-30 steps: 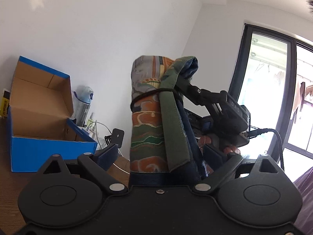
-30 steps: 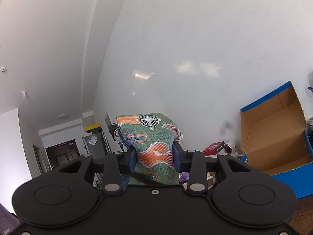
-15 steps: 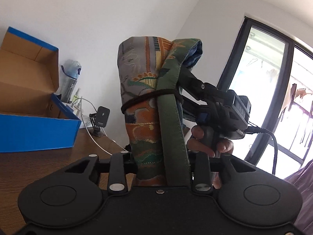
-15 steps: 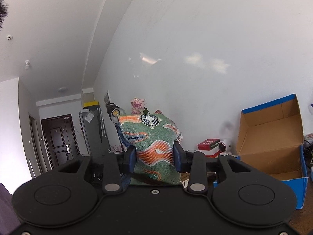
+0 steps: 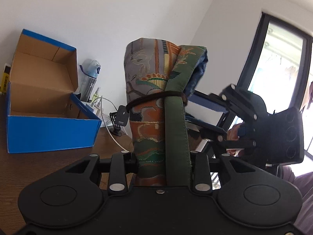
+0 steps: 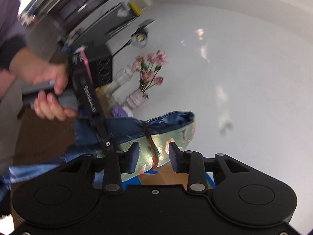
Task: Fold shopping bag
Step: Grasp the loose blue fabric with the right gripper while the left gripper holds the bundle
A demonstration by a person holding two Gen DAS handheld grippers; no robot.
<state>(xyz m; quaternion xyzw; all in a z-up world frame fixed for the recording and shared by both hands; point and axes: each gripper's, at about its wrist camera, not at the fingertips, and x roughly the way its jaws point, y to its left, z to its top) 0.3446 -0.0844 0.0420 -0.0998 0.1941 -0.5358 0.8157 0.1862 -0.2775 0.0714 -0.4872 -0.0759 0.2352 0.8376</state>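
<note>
My left hand-held gripper [image 5: 162, 159] is clenched on the lower end of the rolled bag [image 5: 156, 105]; both pads press its sides and the roll stands upright out of the jaws, lifted clear of the bench [image 5: 58, 160]. A green strap [image 5: 176, 129] runs up the front of the roll, and a dark elastic band [image 5: 154, 97] cinches it about halfway up. Above the band the fabric bulges, with blue lining [image 5: 199, 68] showing at the top right.

My right hand-held gripper [image 6: 153, 158] is rolled onto its side. Its jaws have just been closing, but there are gaps between the pads and the cloth, so it is released: the banded part of the bag [image 6: 166, 137] lies between the fingers [image 6: 134, 157] without being pinched. From the left view that gripper [image 5: 213, 117] sits just right of the roll, its fingers reaching toward the band, with my right hand [image 5: 233, 135] on the handle behind it. From the right view my left hand [image 6: 50, 90] grips the other handle at upper left, blurred.

Further out on the bench: an open blue box [image 5: 45, 105] at left, a water bottle [image 5: 89, 82] behind it, a small phone stand [image 5: 121, 120] with a white cable [image 5: 113, 135]. In the right view, a vase of pink flowers [image 6: 148, 72] stands against the white wall, with a lamp [image 6: 139, 38] near it.
</note>
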